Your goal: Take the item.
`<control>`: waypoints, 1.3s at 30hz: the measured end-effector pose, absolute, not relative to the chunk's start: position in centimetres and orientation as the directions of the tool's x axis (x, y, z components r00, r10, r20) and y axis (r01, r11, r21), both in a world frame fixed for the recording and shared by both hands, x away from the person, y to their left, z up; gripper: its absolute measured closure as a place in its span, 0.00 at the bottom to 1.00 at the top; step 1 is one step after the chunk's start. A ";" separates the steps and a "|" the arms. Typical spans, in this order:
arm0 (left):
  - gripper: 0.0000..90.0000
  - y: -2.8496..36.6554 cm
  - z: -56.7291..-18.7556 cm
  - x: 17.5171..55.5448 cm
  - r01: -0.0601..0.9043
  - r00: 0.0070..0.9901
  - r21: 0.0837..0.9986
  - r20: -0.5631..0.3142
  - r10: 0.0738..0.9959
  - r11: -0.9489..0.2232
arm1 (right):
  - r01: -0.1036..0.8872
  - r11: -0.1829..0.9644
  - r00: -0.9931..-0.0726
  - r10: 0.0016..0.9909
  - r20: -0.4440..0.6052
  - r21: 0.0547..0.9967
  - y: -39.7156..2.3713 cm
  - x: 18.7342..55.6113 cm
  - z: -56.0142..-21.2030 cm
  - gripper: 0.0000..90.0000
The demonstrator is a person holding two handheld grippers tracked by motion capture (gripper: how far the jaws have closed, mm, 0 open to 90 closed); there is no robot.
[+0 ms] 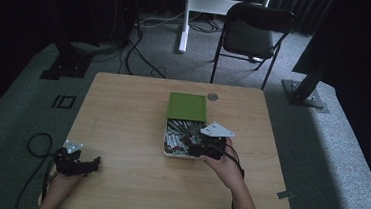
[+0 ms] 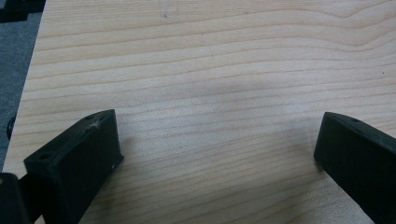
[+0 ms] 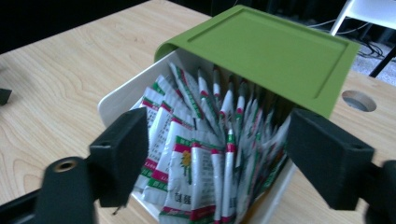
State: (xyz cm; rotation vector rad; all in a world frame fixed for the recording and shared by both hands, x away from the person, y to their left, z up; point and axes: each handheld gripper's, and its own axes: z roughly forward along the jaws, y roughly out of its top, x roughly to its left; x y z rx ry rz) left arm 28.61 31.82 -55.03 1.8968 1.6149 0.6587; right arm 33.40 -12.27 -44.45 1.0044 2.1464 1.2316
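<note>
Table lies bare left of the box, which sits mid-right. My right gripper hangs wide over the sachets, gripping nothing. Left gripper, wide, rests near the left edge.

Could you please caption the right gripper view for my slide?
Open right gripper poised over sachets in a white box with green lid.

L claw resting low, jaws wide apart, R claw reaching fwd, jaws wide, nothing gripped
</note>
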 end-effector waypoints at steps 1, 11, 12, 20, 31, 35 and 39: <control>0.01 31.8 -55.0 28.6 0.714 0.155 0.690 0.012 0.988 -0.120 | 0.367 0.331 -0.625 0.780 -0.033 0.870 -12.1 33.3 -44.5 0.27; 0.01 31.8 -55.0 28.6 0.715 0.157 0.688 0.013 0.988 -0.122 | 0.359 0.351 -0.649 0.760 -0.039 0.865 -11.1 32.8 -45.6 0.46; 0.01 31.8 -55.0 28.6 0.715 0.157 0.688 0.013 0.988 -0.122 | 0.357 0.362 -0.653 0.756 -0.047 0.861 -11.0 32.8 -45.8 0.49; 0.01 31.8 -55.0 28.6 0.715 0.157 0.688 0.013 0.988 -0.122 | 0.371 0.400 -0.670 0.741 -0.056 0.838 -10.8 32.7 -46.7 0.65; 0.01 31.8 -55.0 28.6 0.715 0.157 0.688 0.013 0.988 -0.122 | 0.372 0.470 -0.654 0.745 -0.133 0.801 -10.4 32.8 -48.2 0.80; 0.01 31.8 -55.0 28.6 0.715 0.156 0.688 0.013 0.988 -0.122 | 0.374 0.488 -0.645 0.748 -0.157 0.788 -10.1 32.9 -48.8 0.80; 0.01 31.8 -55.0 28.6 0.715 0.156 0.688 0.013 0.988 -0.122 | 0.384 0.494 -0.629 0.758 -0.171 0.780 -9.9 33.0 -49.3 0.80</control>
